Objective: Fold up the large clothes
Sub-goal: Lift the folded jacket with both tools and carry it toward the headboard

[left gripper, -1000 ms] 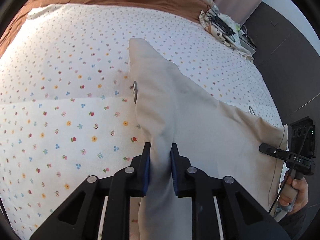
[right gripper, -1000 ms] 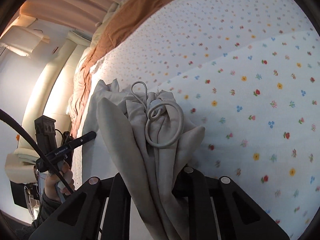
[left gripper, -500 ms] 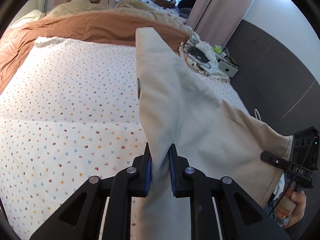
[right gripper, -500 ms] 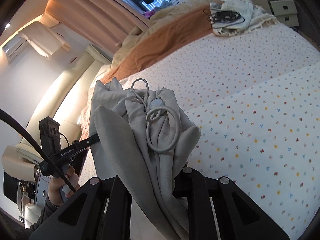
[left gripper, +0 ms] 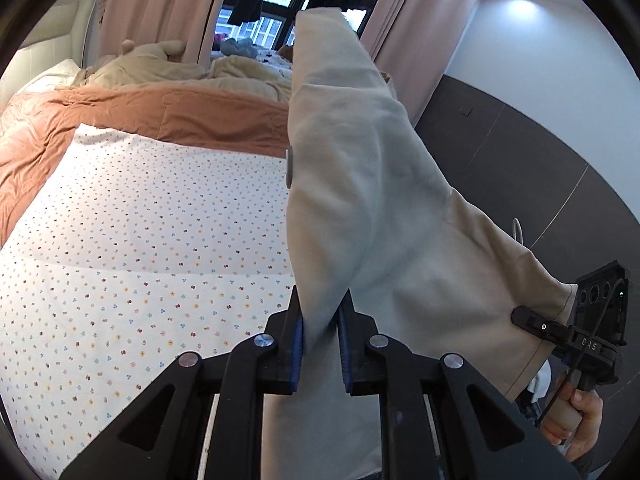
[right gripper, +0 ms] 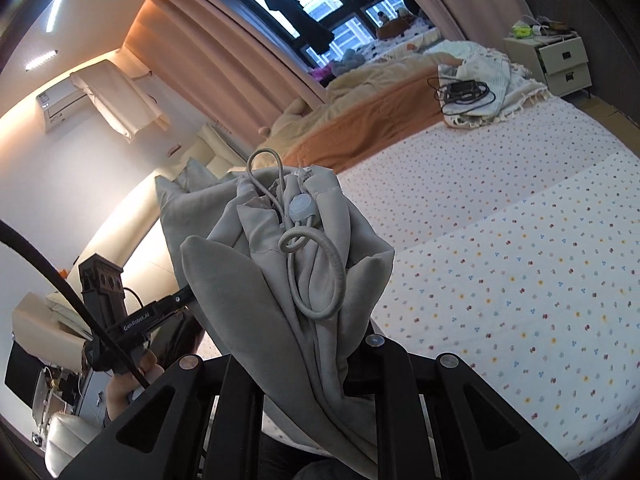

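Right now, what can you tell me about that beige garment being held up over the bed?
The beige garment looks like soft, matte woven cloth, pale cream to grey depending on the light. It has a drawstring cord with a round toggle at a gathered edge. The left gripper is shut on one part and the right gripper on a bunched part, so it hangs stretched between them, lifted clear above the flowered bedsheet. Its lower part is out of view.

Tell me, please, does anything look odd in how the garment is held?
Yes. In the right gripper the garment is a thick wad, with a drawstring loop and toggle hanging loose on top. The left gripper pinches a flatter edge. This uneven hold may skew a fold.
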Demonstrator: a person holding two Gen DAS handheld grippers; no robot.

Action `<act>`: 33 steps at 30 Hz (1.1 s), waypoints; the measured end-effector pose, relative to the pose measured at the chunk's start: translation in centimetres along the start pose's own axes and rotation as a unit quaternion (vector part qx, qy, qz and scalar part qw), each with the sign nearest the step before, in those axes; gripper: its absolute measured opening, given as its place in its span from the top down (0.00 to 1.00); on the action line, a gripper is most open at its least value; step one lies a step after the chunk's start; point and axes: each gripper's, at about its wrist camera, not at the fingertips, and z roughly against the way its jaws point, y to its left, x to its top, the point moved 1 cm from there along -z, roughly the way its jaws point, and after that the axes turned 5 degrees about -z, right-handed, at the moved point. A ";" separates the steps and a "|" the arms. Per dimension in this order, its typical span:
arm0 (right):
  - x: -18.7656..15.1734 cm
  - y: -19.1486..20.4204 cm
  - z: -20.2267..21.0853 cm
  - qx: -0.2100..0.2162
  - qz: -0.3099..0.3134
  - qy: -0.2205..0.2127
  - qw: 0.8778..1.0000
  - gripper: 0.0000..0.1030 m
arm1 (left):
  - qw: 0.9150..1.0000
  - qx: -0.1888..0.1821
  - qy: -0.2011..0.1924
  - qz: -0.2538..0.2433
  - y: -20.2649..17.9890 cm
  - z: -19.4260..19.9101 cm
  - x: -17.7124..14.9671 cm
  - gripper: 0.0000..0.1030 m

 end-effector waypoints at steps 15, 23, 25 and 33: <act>-5.0 8.4 7.4 0.020 0.038 -0.066 0.997 0.90 | 0.996 0.011 -0.091 -0.019 -0.6 11.9 0.3 0.85; -4.9 10.9 5.1 0.042 0.057 -0.063 0.995 0.90 | 0.993 0.034 -0.111 -0.024 1.6 17.7 0.5 0.85; -4.9 11.7 4.2 0.049 0.061 -0.061 0.995 0.90 | 0.992 0.042 -0.117 -0.021 2.5 19.3 0.4 0.85; -4.7 14.8 0.5 0.084 0.080 -0.044 0.992 0.90 | 0.987 0.080 -0.136 -0.011 6.5 25.2 -0.1 0.85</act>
